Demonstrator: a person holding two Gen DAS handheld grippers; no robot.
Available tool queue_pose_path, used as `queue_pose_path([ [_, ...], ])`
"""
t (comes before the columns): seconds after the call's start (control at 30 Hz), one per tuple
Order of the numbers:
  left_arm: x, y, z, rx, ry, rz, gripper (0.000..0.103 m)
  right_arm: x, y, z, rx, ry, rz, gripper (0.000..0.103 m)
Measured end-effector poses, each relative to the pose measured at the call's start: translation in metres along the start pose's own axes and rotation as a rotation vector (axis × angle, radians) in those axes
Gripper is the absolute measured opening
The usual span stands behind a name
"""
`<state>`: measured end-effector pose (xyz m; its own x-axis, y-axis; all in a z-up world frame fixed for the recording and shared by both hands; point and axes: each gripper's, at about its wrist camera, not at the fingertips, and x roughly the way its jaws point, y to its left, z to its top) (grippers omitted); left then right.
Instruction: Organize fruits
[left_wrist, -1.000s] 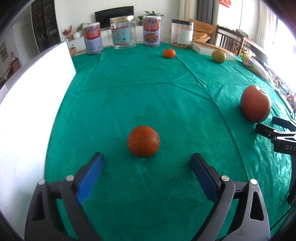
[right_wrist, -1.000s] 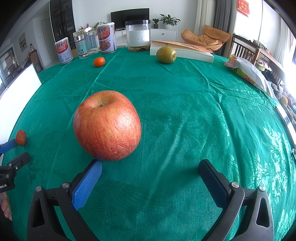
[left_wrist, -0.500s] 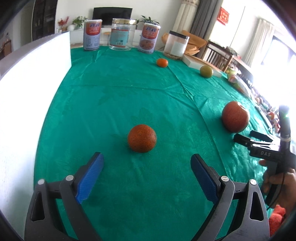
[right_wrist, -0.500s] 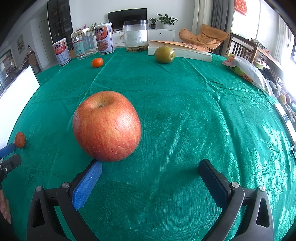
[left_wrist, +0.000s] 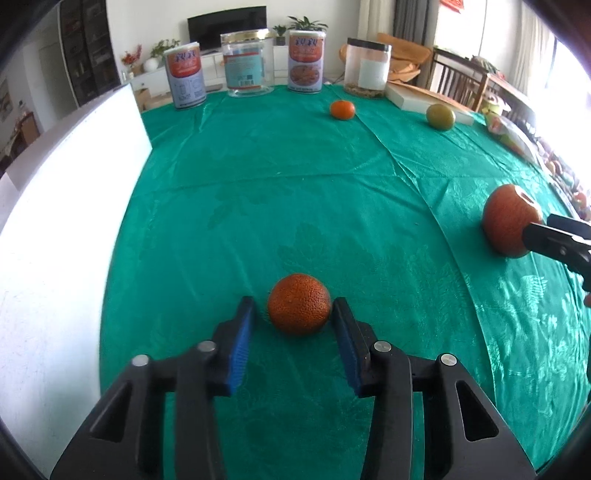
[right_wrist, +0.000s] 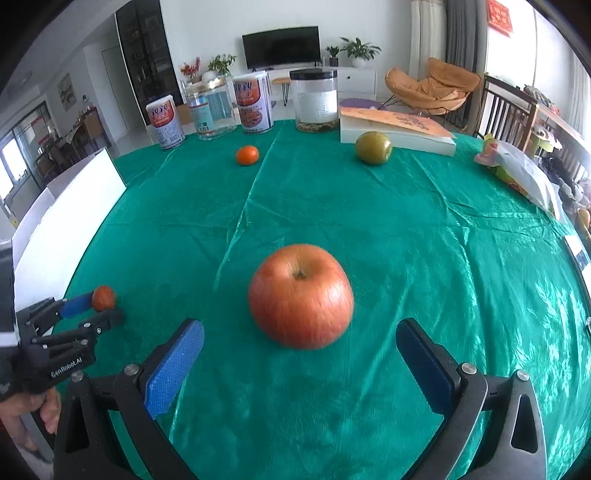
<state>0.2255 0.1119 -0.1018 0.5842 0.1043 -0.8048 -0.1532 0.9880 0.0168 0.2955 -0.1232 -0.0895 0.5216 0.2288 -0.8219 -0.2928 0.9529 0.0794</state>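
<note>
A dark orange mandarin (left_wrist: 299, 308) lies on the green tablecloth (left_wrist: 295, 192) between the fingertips of my left gripper (left_wrist: 292, 301). Its jaws are closing: the right pad (left_wrist: 345, 343) is at the peel, and a thin gap remains at the left pad. A big red apple (right_wrist: 301, 295) stands just ahead of my right gripper (right_wrist: 299, 326), centred between its widely spread blue pads, which are closing slightly and do not touch it. The apple (left_wrist: 511, 221) also shows at the right of the left wrist view. A small orange (right_wrist: 247, 155) and a green fruit (right_wrist: 373, 147) sit further back.
A white box (left_wrist: 55, 229) runs along the table's left side. Two cans, a glass jar (right_wrist: 210, 110) and a plastic tub (right_wrist: 317, 99) line the far edge beside a book (right_wrist: 399, 129). A plastic bag (right_wrist: 524, 173) lies at the right. A hand (right_wrist: 40, 410) holds the left gripper.
The left jaws have narrowed from wide open to just around the mandarin. The right gripper has shifted, so the apple now sits centred between its fingers instead of by the left one.
</note>
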Motion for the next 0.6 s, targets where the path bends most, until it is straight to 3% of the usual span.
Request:
queue_pose_path([
  [0.03,-0.001,0.002,0.0,-0.007,0.009,-0.011,0.03,0.01,-0.001,0.005,0.008,0.039,0.003,0.092],
  [0.07,-0.004,0.005,-0.001,-0.02,0.01,-0.018,0.03,0.02,-0.002,0.007,0.02,0.093,0.018,0.07],
  [0.13,-0.018,0.01,-0.005,-0.048,-0.002,-0.042,0.029,0.02,-0.006,0.005,0.059,0.106,0.027,0.069],
  [0.2,-0.041,0.016,-0.012,-0.104,-0.003,-0.141,0.029,0.01,-0.007,-0.005,0.111,0.108,0.065,0.069],
  [0.33,-0.1,0.018,-0.037,-0.165,0.037,-0.419,0.028,-0.032,0.013,-0.026,0.205,0.078,0.325,0.069],
  [0.43,-0.159,0.03,-0.05,-0.165,0.009,-0.53,0.028,-0.07,0.062,-0.023,0.152,0.059,0.474,0.069],
  [0.5,-0.2,0.056,-0.052,-0.188,-0.057,-0.523,0.028,-0.092,0.107,-0.014,0.077,0.045,0.562,0.069],
  [0.6,-0.244,0.114,-0.054,-0.263,-0.155,-0.414,0.029,-0.12,0.186,0.002,-0.069,0.02,0.662,0.069],
])
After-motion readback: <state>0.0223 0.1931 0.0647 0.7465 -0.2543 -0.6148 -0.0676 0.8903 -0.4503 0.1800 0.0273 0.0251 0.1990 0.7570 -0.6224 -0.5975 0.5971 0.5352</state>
